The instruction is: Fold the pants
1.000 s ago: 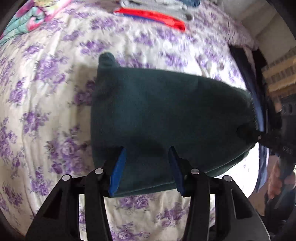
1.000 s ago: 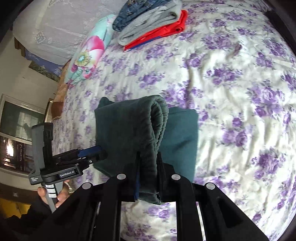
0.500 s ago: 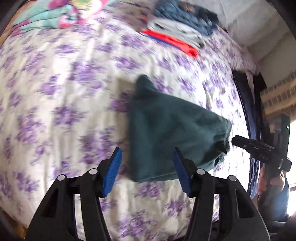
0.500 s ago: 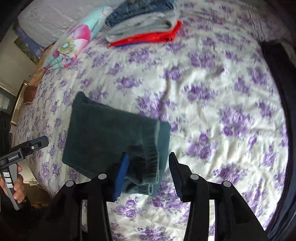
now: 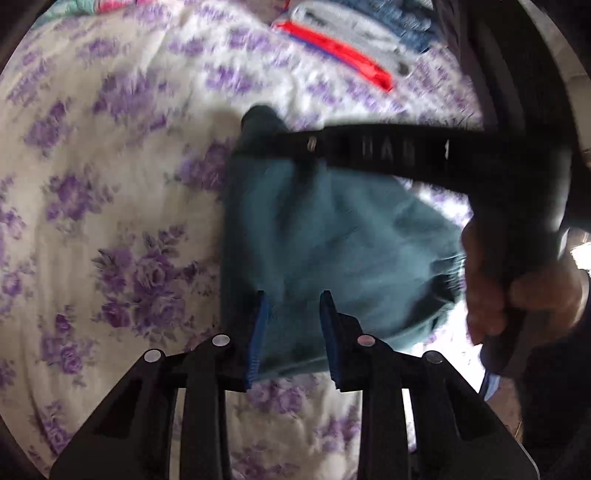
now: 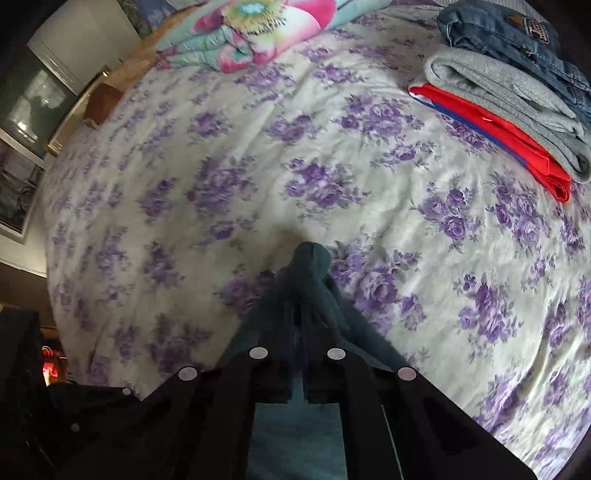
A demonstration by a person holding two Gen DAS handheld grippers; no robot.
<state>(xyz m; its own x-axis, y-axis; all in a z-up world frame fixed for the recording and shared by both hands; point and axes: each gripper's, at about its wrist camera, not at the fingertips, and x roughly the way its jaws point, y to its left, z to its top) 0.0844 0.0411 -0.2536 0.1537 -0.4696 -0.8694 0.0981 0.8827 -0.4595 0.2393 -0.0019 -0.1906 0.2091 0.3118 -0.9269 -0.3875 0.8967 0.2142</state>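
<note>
The dark green pants (image 5: 332,251) lie folded on the purple-flowered bedsheet (image 5: 110,184). My left gripper (image 5: 293,325) is open, its blue-padded fingers astride the near edge of the pants. My right gripper (image 6: 298,306) reaches across the pants to their far corner, where a bunch of green cloth (image 6: 310,266) stands up between its fingers. Its fingers look closed on that corner. In the left wrist view the right gripper's black body (image 5: 388,151) crosses over the pants, held by a hand (image 5: 517,291).
A stack of folded clothes, red (image 6: 517,144), grey (image 6: 498,92) and denim (image 6: 517,37), lies at the far right of the bed. A bright floral quilt (image 6: 258,29) lies at the far edge. A wooden bedside unit (image 6: 103,96) stands at the left.
My right gripper, open half a second ago at the near edge, has swung over the pants to the far corner and closed on it. My left gripper has moved closer to the near edge.
</note>
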